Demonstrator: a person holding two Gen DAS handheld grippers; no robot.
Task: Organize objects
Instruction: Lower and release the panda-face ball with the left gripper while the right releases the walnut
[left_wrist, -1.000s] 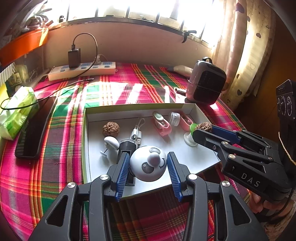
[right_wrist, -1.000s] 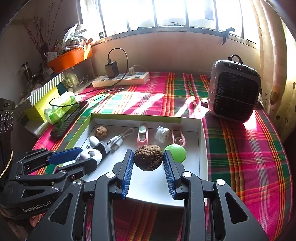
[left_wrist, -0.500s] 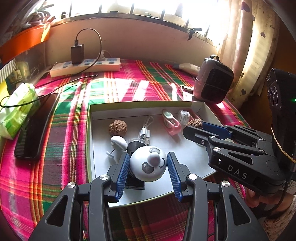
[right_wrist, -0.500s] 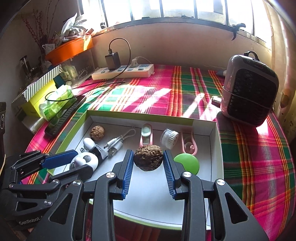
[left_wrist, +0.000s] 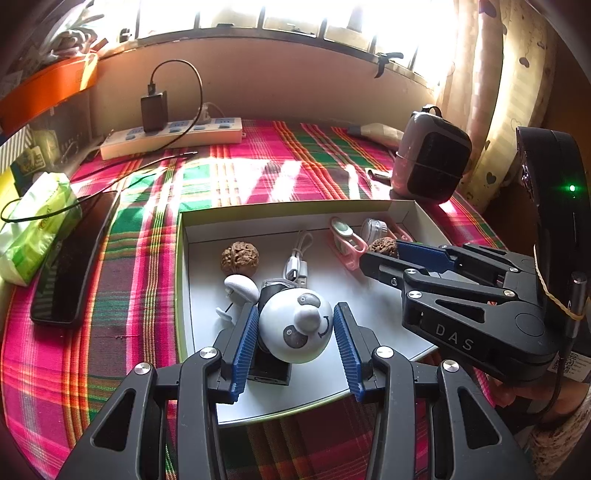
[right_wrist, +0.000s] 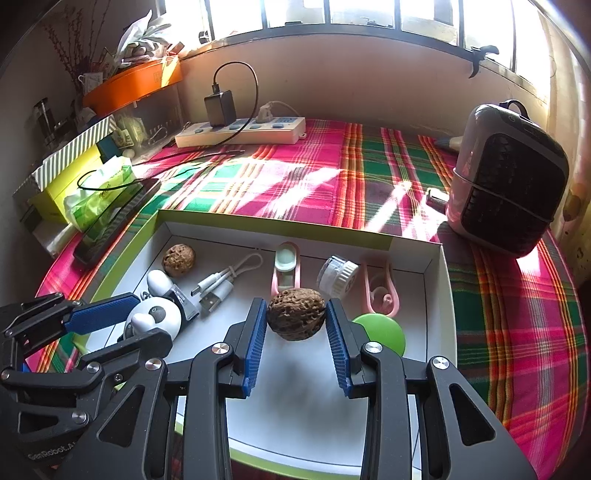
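Sunlit plaid cloth (right_wrist: 332, 177) is lying under the box (right_wrist: 436, 266). I am pinching a walnut (right_wrist: 295, 314) in the right gripper (right_wrist: 295, 332) over the box's middle and a panda ball (left_wrist: 294, 325) in the left gripper (left_wrist: 295, 343) at its near left; I am judging it best to lower each onto bare floor before spreading the jaws, as both are round and may roll.

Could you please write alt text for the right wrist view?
The right tool grips a walnut over a white tray on a plaid cloth. The left tool holds a panda ball beside it; a second walnut lies in the tray.

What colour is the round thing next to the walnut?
Green; the right wrist view shows it best.
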